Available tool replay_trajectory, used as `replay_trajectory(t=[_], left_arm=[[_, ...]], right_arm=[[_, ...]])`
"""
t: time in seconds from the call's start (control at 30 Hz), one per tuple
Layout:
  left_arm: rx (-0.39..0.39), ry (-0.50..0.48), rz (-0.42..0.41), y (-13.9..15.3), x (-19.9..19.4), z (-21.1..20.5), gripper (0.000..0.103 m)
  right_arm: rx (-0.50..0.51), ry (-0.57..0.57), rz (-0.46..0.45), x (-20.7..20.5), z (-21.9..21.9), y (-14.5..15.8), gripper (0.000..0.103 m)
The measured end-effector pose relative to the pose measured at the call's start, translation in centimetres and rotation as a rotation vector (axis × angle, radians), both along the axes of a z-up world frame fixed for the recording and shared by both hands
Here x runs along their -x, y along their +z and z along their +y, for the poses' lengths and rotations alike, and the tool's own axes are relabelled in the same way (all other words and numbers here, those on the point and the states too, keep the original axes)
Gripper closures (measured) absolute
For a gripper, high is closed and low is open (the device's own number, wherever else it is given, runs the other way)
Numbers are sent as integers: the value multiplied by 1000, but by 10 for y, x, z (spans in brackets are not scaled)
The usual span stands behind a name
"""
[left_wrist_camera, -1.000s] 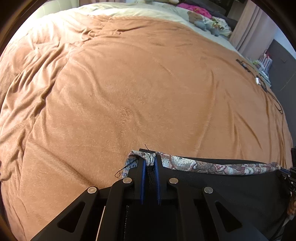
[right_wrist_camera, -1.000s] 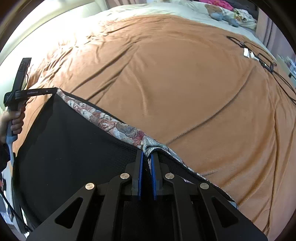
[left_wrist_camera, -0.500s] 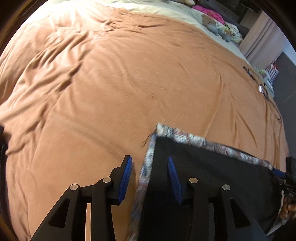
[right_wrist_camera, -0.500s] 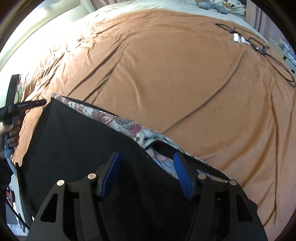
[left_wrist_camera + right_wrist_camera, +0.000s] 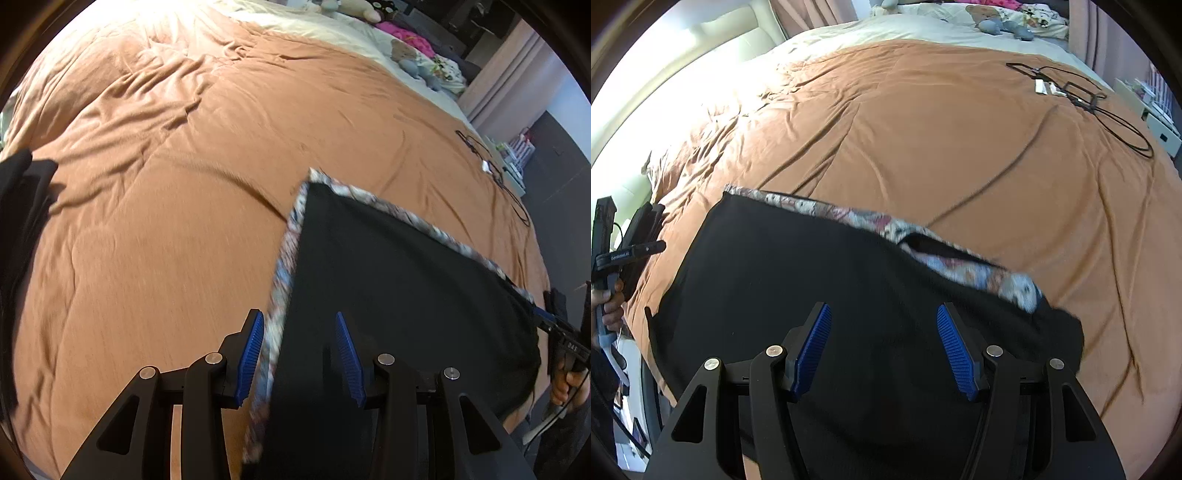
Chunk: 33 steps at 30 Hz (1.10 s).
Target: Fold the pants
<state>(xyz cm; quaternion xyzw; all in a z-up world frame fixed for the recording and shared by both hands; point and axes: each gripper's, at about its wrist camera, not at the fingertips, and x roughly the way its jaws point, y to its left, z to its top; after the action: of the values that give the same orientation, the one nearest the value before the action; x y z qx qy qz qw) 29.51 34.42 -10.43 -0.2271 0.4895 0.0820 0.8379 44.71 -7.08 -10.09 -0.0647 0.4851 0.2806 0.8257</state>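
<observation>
Both tongs, left (image 5: 300, 356) and right (image 5: 884, 347), stand apart and grip nothing above the black pants (image 5: 820, 295) lying on the bed (image 5: 923, 129).

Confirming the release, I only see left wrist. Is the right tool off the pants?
Observer: Yes. The right tool has just opened. Its pads stand apart over the pants and pinch nothing.
Operator: Is the waistband flat on that side?
Observer: No. The patterned waistband gapes near that tool, showing a dark slit.
Operator: Can you see the left hand?
Observer: Yes. The left hand is at the picture's left edge, apart from the pants.
</observation>
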Motion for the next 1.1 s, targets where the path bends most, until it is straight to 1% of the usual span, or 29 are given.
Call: replay_trajectory(t=[0.2, 0.3, 0.37, 0.53, 0.67, 0.73, 0.9, 0.97, 1.1], left_arm=[[30, -42, 4, -6, 24, -33, 60], [36, -51, 16, -12, 35, -45, 63], [43, -52, 28, -17, 44, -52, 68], [66, -29, 57, -31, 69, -60, 69], [88, -5, 76, -42, 91, -61, 73], [86, 5, 76, -44, 100, -62, 74], [114, 39, 55, -43, 122, -60, 75], [141, 71, 14, -35, 135, -56, 75], [214, 148, -57, -28, 152, -44, 74]], right_arm=[[-8, -24, 12, 29, -20, -1, 45], [-22, -37, 27, 44, -33, -7, 45], [-32, -43, 36, 53, -41, -11, 45], [-54, -67, 47, 76, -63, -19, 45], [-72, -74, 47, 91, -77, -21, 45], [-74, -75, 51, 98, -83, -23, 45], [-67, -85, 65, 112, -95, -33, 45], [-74, -102, 72, 116, -100, -34, 45], [-155, -132, 85, 127, -119, -32, 45]])
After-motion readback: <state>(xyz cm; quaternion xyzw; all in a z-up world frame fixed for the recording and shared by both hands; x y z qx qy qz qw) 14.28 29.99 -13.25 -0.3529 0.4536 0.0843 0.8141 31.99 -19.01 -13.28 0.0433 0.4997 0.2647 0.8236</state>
